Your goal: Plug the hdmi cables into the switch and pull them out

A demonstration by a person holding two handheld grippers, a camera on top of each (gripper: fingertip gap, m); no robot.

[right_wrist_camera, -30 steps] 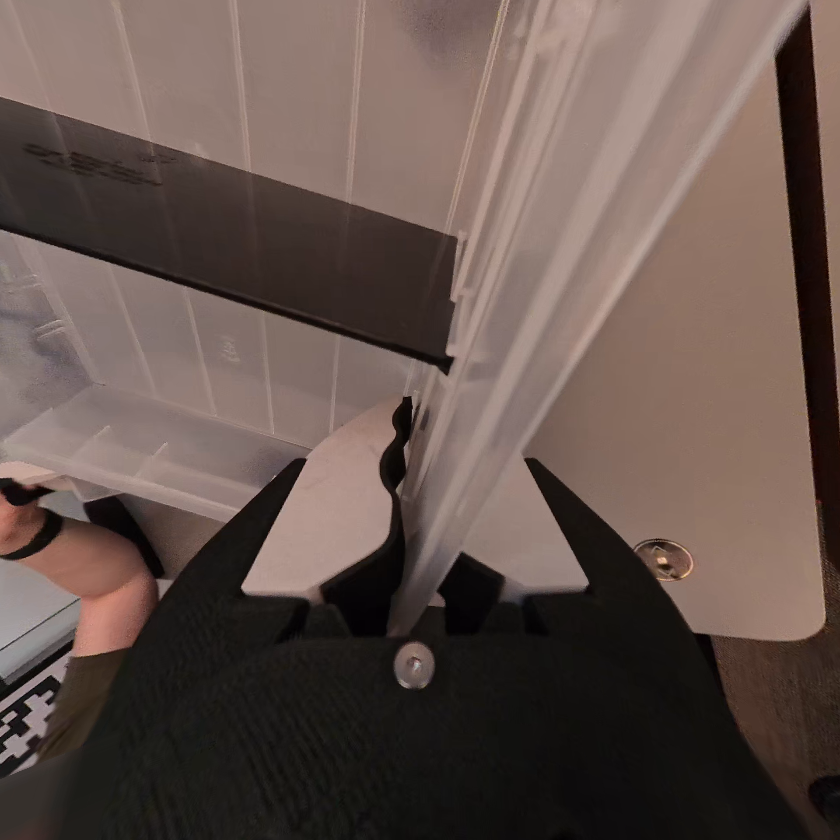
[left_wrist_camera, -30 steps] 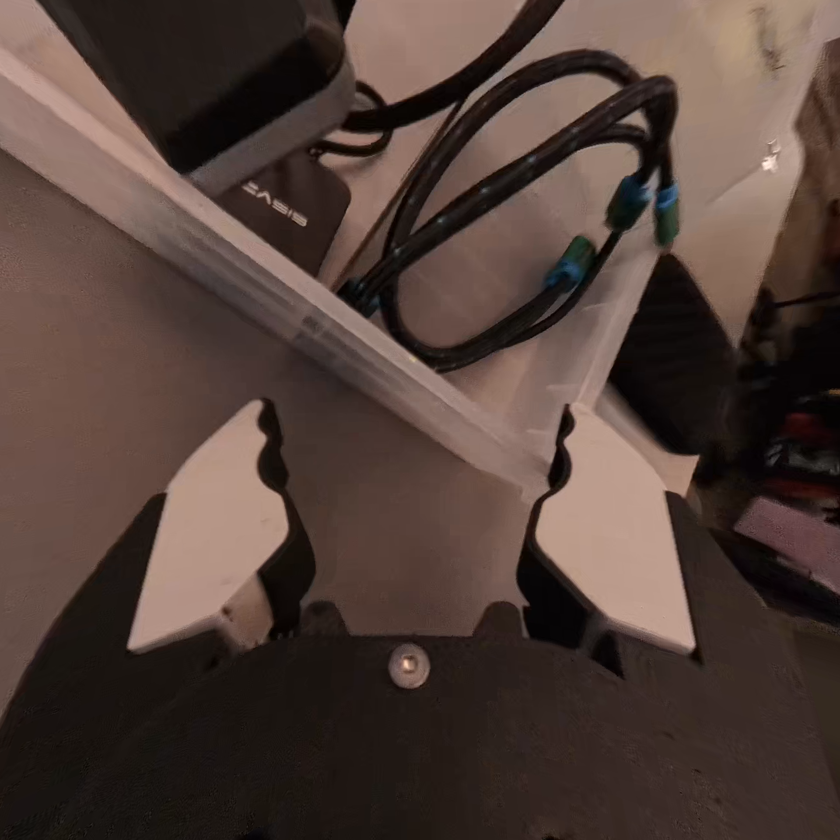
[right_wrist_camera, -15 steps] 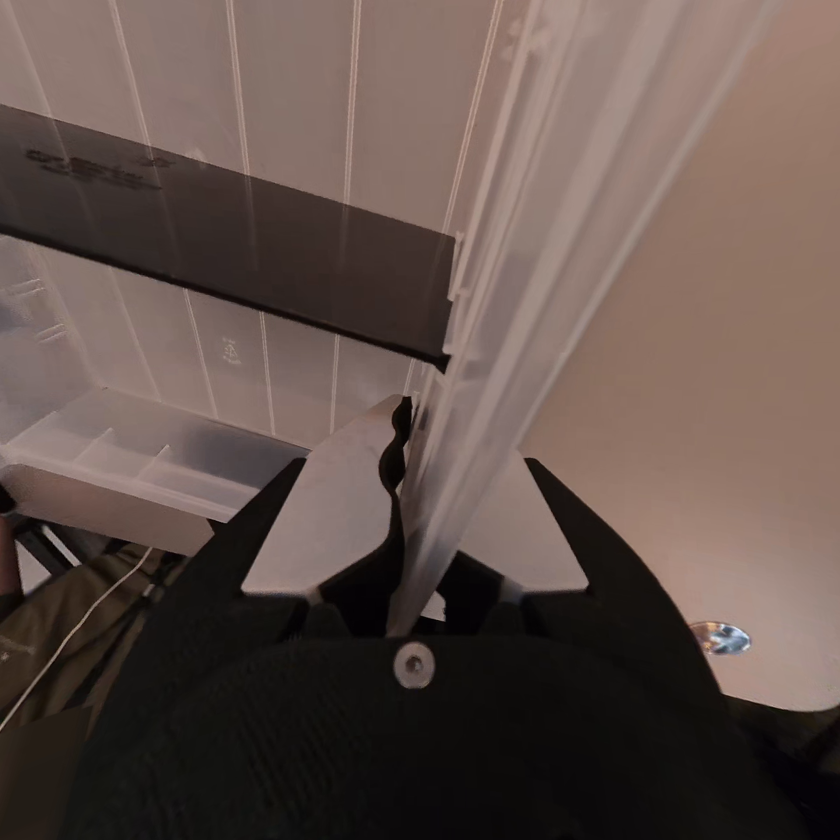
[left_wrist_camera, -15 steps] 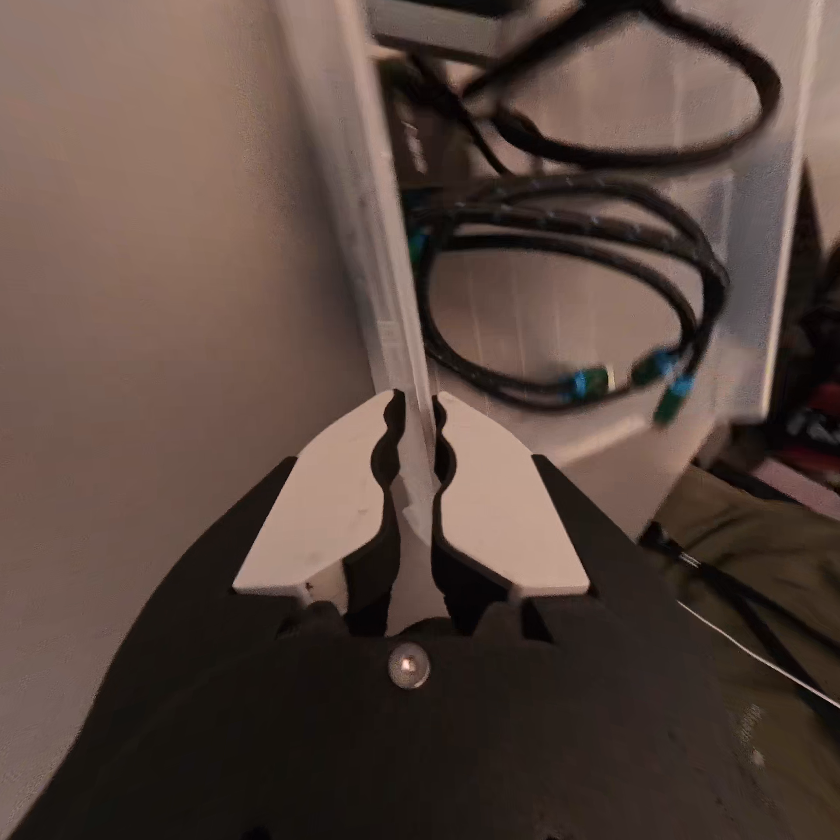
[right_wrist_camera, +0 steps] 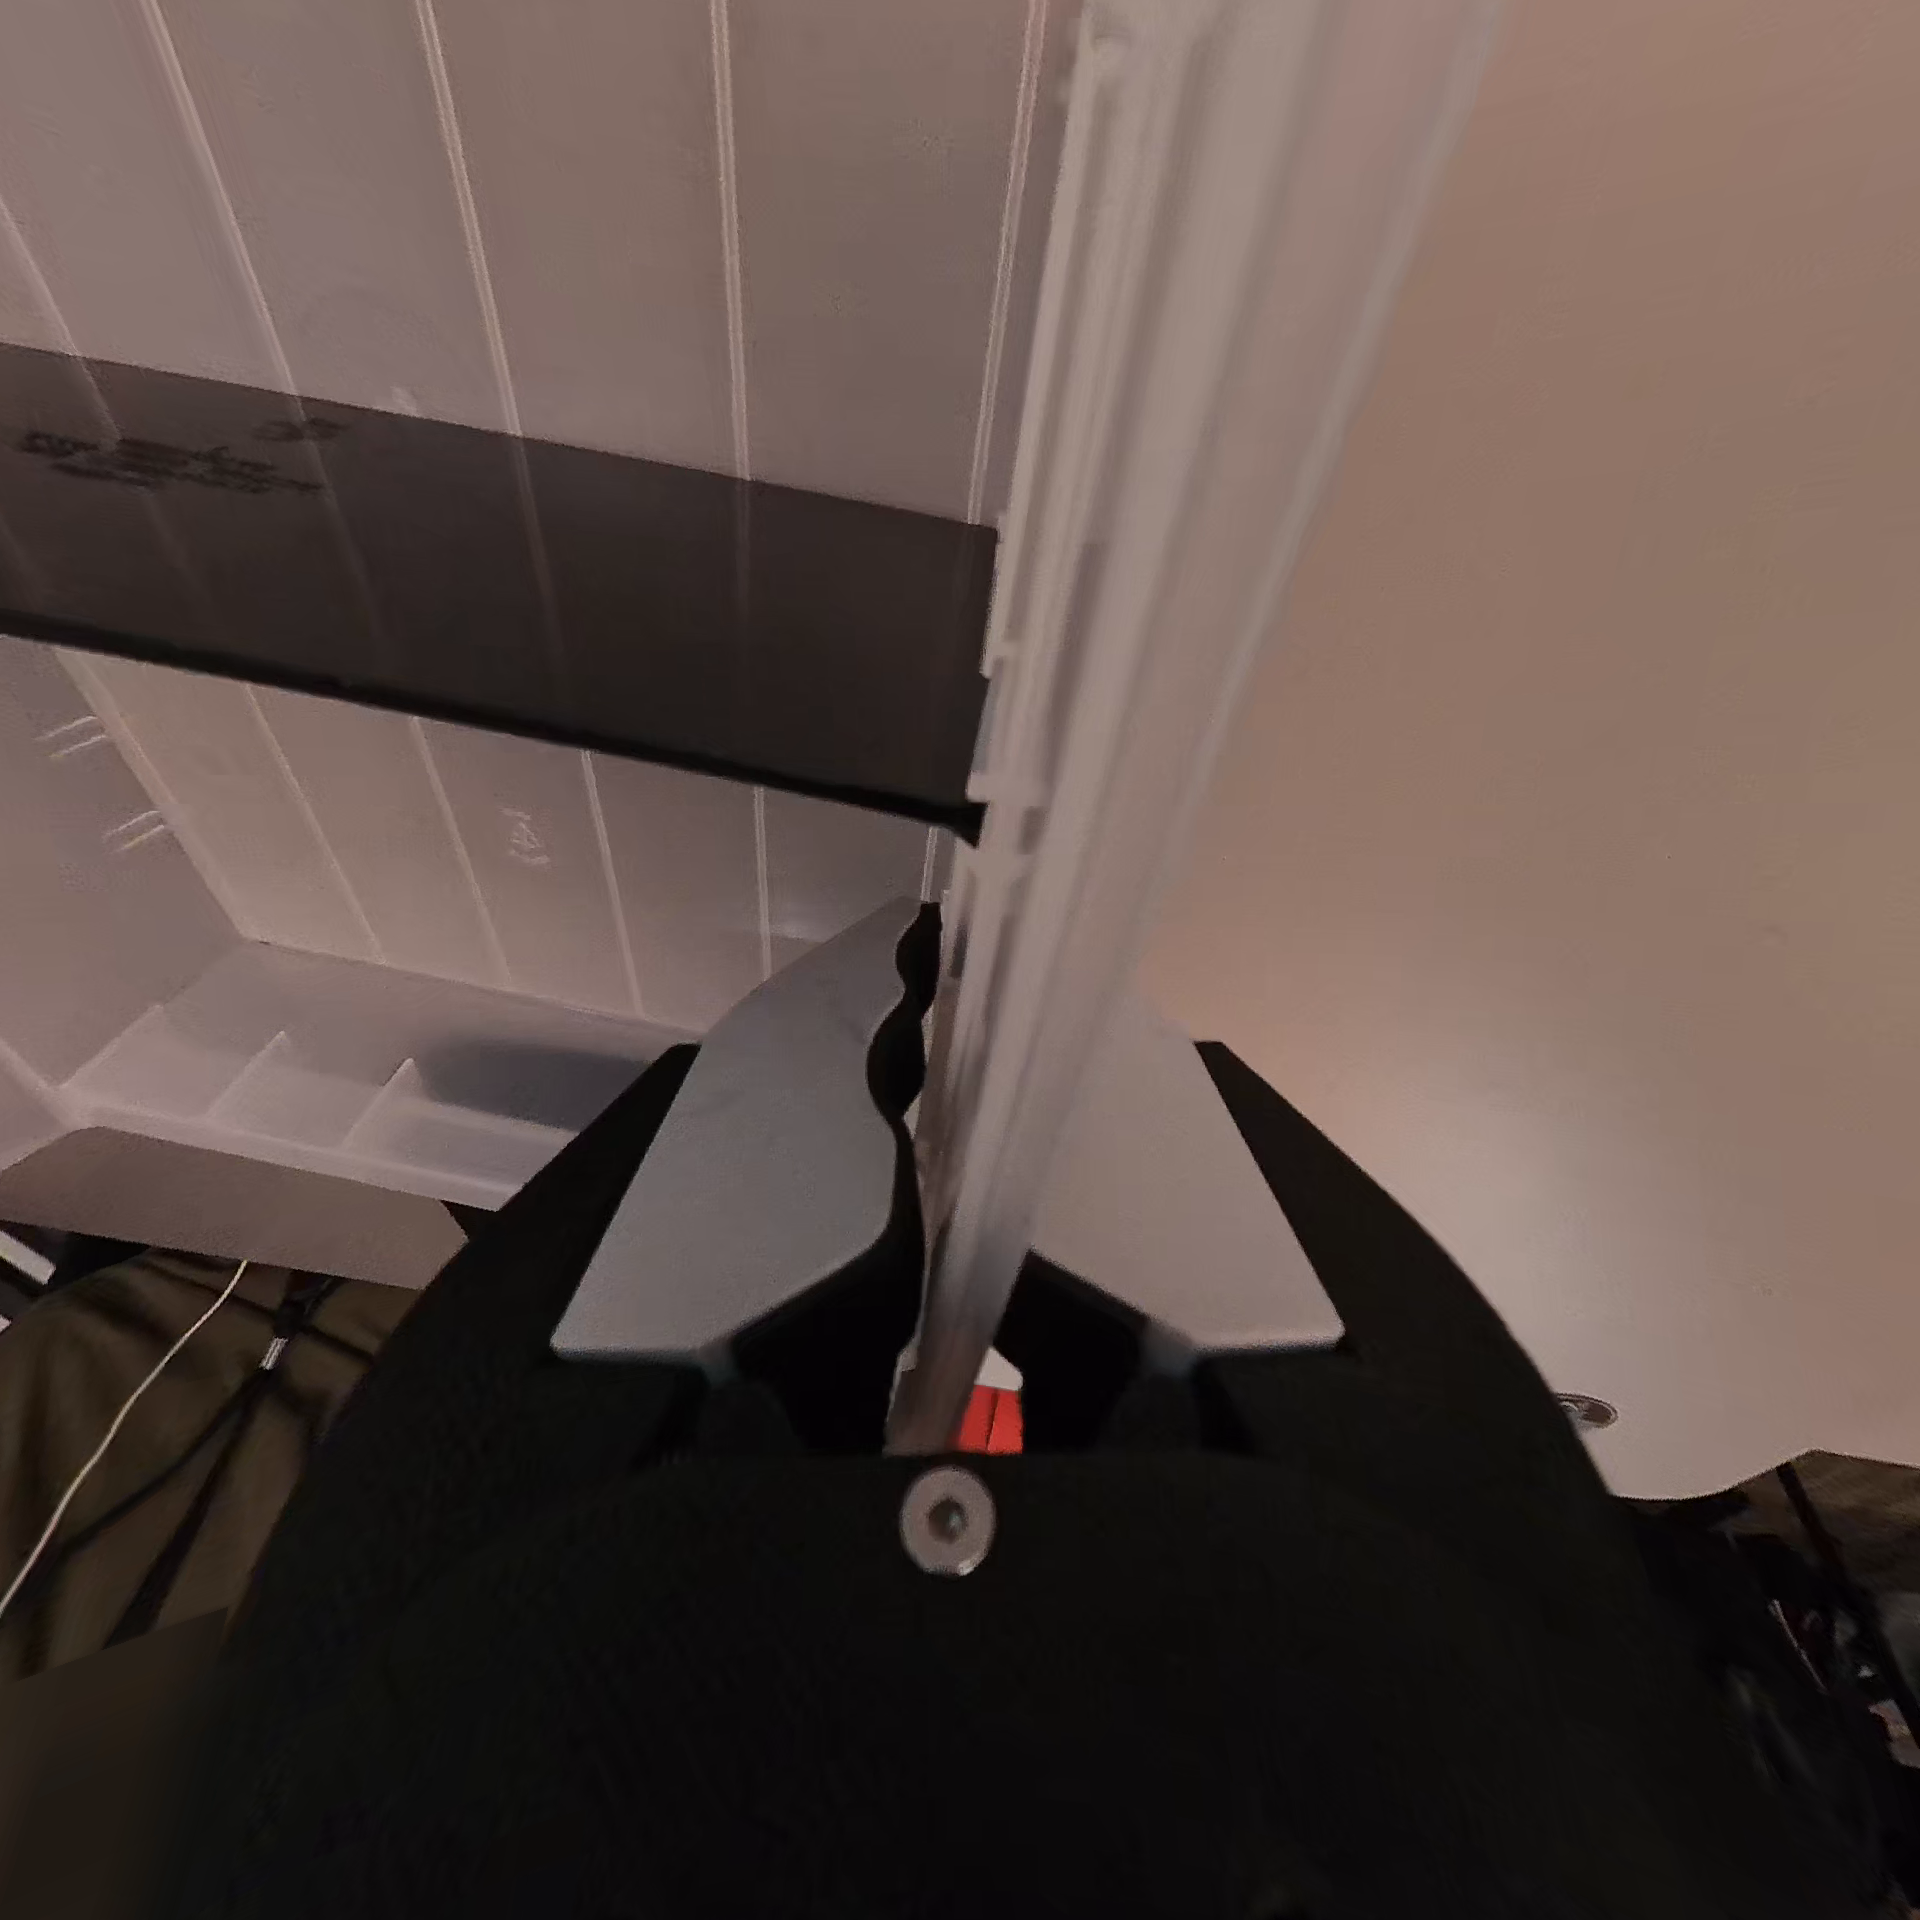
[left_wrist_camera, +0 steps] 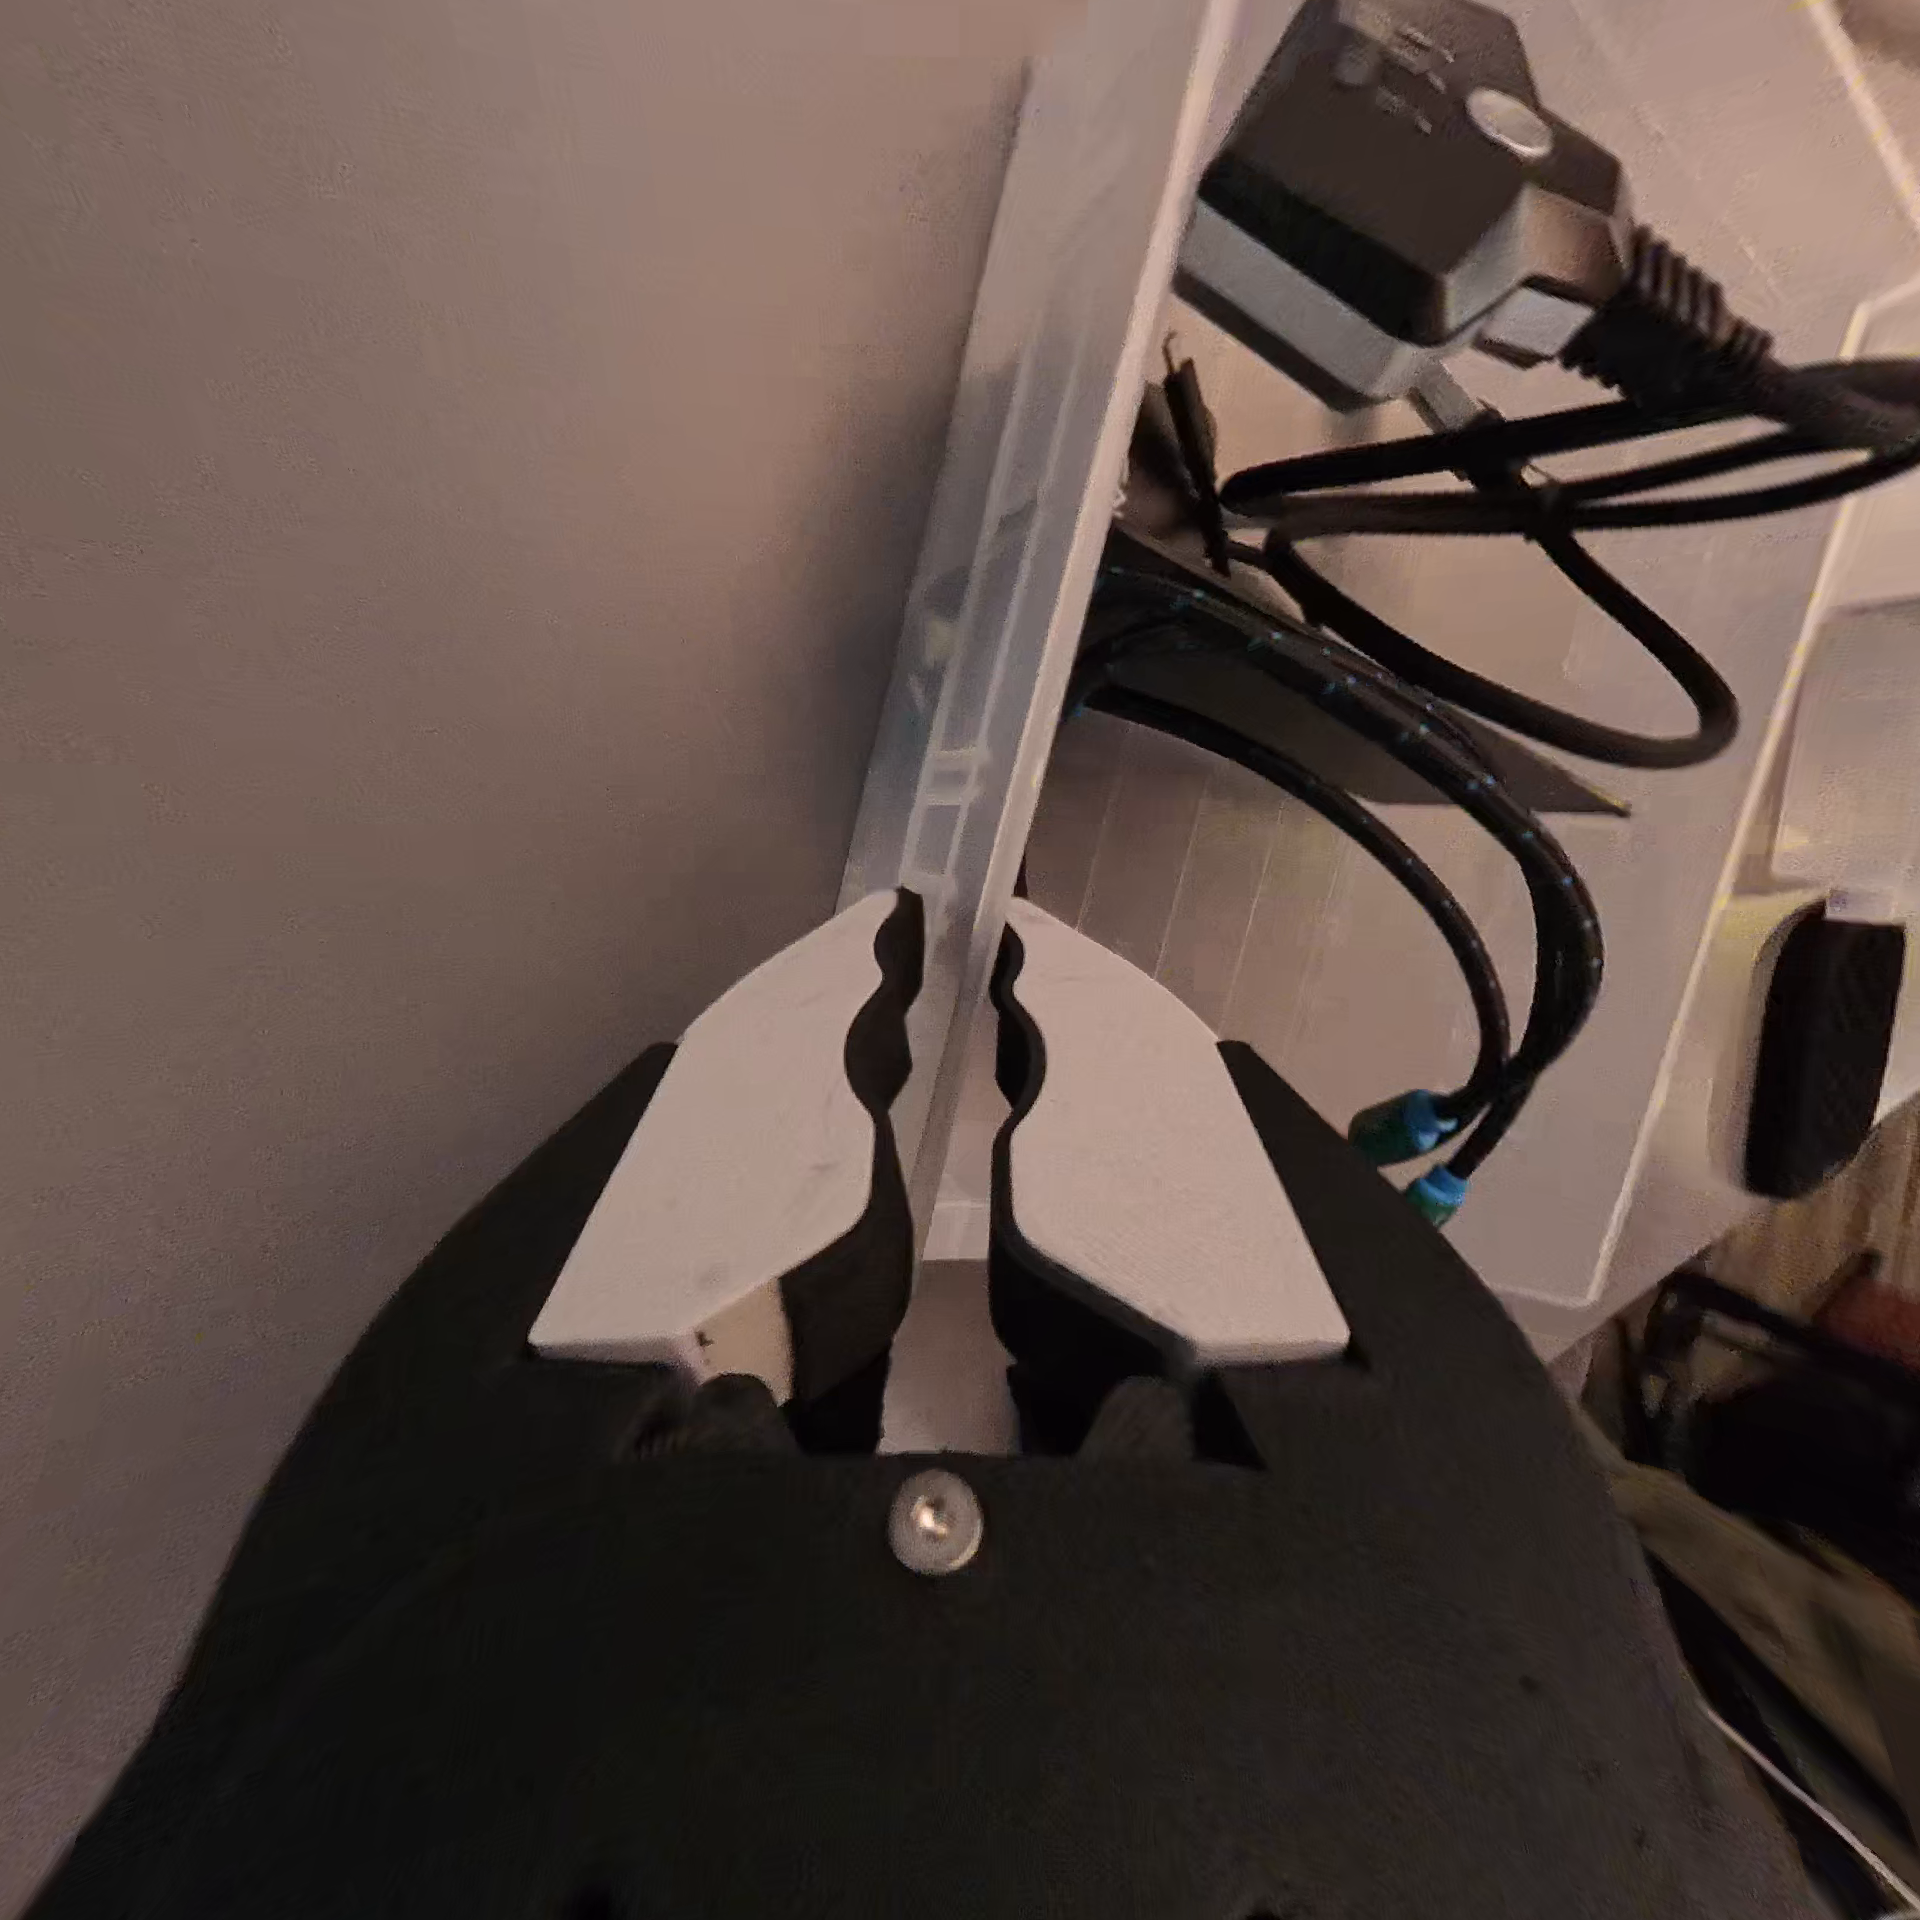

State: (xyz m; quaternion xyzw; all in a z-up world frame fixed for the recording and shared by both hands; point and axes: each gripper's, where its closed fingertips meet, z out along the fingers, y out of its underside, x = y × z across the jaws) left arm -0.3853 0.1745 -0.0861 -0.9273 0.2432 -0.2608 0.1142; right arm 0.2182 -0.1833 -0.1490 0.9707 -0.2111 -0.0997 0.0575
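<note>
Two grippers were clamped on the rim of a clear plastic bin point(left_wrist_camera: 1049, 436): the left gripper point(left_wrist_camera: 951, 987) with its fingers pinching one edge, the right gripper point(right_wrist_camera: 961, 997) pinching another. Black braided hdmi cables point(left_wrist_camera: 1496, 831) with blue-and-green plug ends point(left_wrist_camera: 1403, 1127) were seen coiled inside the bin, below a dark grey switch point(left_wrist_camera: 1392, 197). Only the left wrist view showed cables and switch; the right wrist view showed a flat black slab point(right_wrist_camera: 499, 582) inside the bin instead.
</note>
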